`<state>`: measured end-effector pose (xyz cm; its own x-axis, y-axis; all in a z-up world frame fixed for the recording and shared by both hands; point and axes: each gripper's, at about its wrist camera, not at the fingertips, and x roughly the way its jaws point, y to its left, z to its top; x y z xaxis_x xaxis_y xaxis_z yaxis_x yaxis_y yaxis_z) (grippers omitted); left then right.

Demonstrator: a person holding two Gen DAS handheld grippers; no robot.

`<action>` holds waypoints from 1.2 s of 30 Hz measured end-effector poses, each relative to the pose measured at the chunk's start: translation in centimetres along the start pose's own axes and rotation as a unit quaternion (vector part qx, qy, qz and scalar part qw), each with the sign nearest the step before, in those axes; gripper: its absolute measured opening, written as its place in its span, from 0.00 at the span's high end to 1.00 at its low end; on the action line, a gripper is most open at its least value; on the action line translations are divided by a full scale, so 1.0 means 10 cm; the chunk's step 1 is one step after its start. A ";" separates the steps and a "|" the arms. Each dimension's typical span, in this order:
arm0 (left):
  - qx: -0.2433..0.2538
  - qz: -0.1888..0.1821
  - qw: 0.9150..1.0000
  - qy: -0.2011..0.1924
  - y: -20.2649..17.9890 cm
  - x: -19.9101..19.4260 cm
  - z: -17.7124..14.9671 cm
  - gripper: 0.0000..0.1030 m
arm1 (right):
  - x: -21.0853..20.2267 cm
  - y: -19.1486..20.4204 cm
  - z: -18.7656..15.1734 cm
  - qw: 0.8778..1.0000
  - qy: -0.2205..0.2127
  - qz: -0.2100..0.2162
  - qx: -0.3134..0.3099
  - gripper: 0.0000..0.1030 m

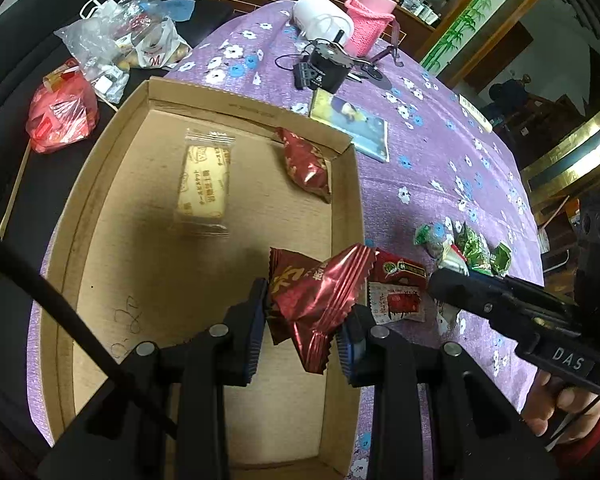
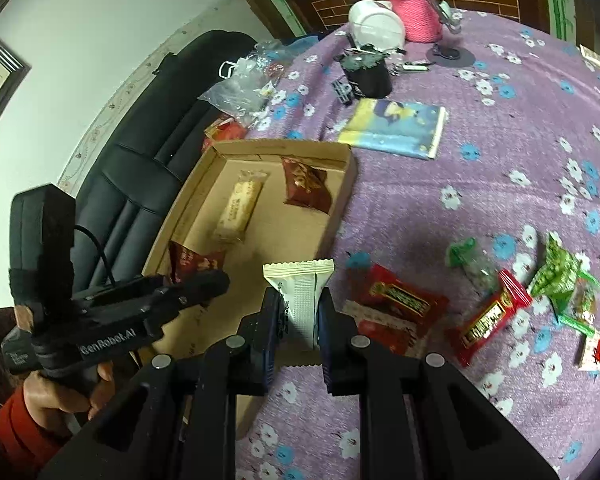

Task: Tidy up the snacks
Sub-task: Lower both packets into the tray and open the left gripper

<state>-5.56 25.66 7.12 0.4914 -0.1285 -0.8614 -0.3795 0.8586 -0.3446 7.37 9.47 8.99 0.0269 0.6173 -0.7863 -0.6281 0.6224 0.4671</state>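
My left gripper (image 1: 306, 312) is shut on a dark red foil snack packet (image 1: 316, 292), held above the near right part of an open cardboard box (image 1: 346, 200). On the box floor lie a pale biscuit packet (image 1: 204, 184) and another dark red packet (image 1: 306, 164). My right gripper (image 2: 300, 308) is shut on a white packet (image 2: 302, 292) just right of the box (image 2: 284, 145), over the purple cloth. Loose red packets (image 2: 400, 300) and green packets (image 2: 560, 280) lie on the cloth to the right. In the right wrist view the left gripper (image 2: 204, 280) hovers over the box.
A blue and yellow booklet (image 1: 352, 124), a black device (image 1: 326, 66), a white appliance (image 1: 320, 16) and a pink knitted cup (image 1: 368, 20) sit at the table's far end. Plastic bags (image 1: 120, 48) and a red bag (image 1: 60, 116) lie on the black sofa to the left.
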 end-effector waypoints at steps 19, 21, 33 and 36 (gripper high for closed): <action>-0.020 0.016 0.999 0.044 0.41 0.27 0.16 0.68 | 0.81 0.18 0.33 0.997 0.055 0.020 0.041 0.84; -0.024 0.015 0.998 0.048 0.46 0.30 0.15 0.68 | 0.87 0.20 0.33 0.998 0.059 0.009 0.029 0.84; 0.004 0.015 0.999 0.042 0.45 0.35 0.21 0.67 | 1.16 0.25 0.38 0.997 0.068 -0.046 -0.012 0.84; 0.007 0.012 0.999 0.040 0.45 0.36 0.23 0.67 | 1.17 0.25 0.40 0.996 0.065 -0.053 -0.018 0.83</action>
<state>-3.69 30.14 3.29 0.4168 -0.1466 -0.8971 -0.3801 0.8684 -0.3185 9.17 20.18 2.58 -0.0041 0.4798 -0.8774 -0.6544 0.6621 0.3651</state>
